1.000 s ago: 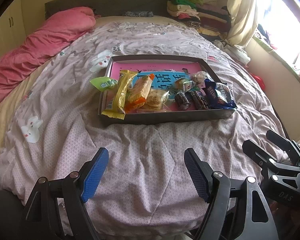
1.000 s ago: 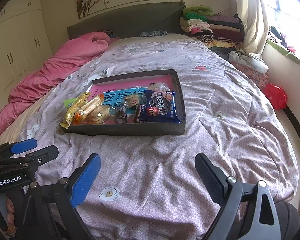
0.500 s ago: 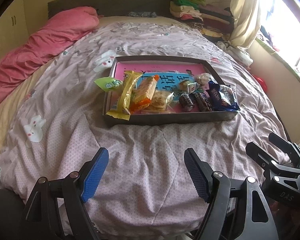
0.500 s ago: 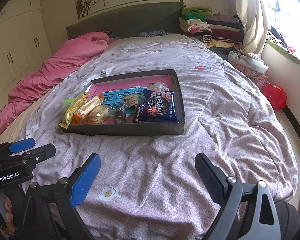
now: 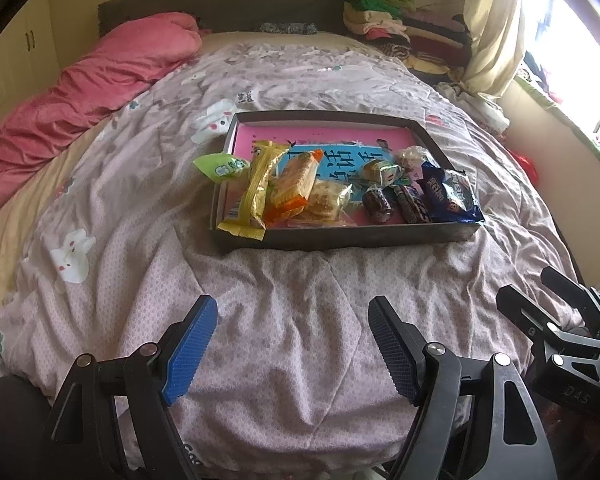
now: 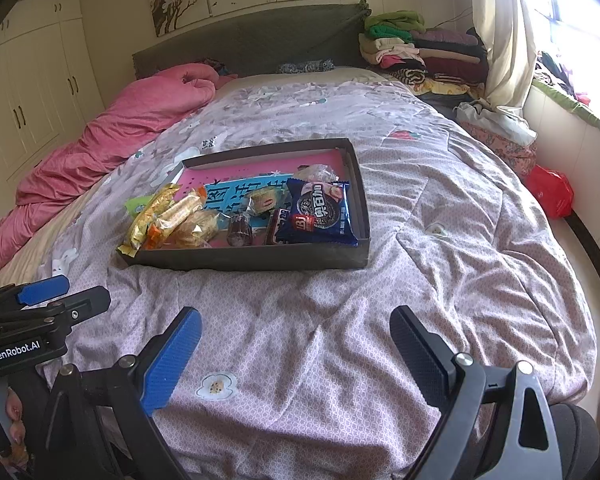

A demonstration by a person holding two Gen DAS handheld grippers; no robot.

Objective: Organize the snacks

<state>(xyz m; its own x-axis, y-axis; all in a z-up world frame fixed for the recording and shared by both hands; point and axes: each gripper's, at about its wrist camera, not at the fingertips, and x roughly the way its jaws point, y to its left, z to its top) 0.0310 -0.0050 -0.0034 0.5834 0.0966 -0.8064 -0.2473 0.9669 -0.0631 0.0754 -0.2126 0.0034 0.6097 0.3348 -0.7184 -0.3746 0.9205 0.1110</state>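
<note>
The snacks sit bunched along the near edge of a shallow dark tray (image 5: 342, 236) lying mid-bed on the quilt (image 5: 284, 300). Compared with a second ago nothing among them has shifted; only the view has drifted slightly, and both claws hang where they were. My reading is that the sorting is either just finished or not yet begun, and the frames do not settle which.

Inside the tray, on a pink-and-blue printed base, from left to right: a yellow packet (image 5: 256, 188) whose near end overhangs the near wall, an orange packet (image 5: 296, 184) leaning on it, a clear bag of biscuits (image 5: 326, 200), a small wrapped cake (image 5: 380, 170), two dark candies (image 5: 394, 204) and a blue Oreo bag (image 6: 320, 214) against the right wall. A clear-wrapped sweet (image 5: 410, 156) lies just behind the cake. The far half of the tray is bare.

One green packet (image 5: 220, 166) lies outside, on the quilt, touching the tray's left wall; it looks like the stray still to go in.

The left claw (image 5: 290, 346) hovers over the near quilt, its jaws spread wide with nothing between them. The right claw (image 6: 296, 354) does likewise, wide and empty, well short of the tray.
</note>
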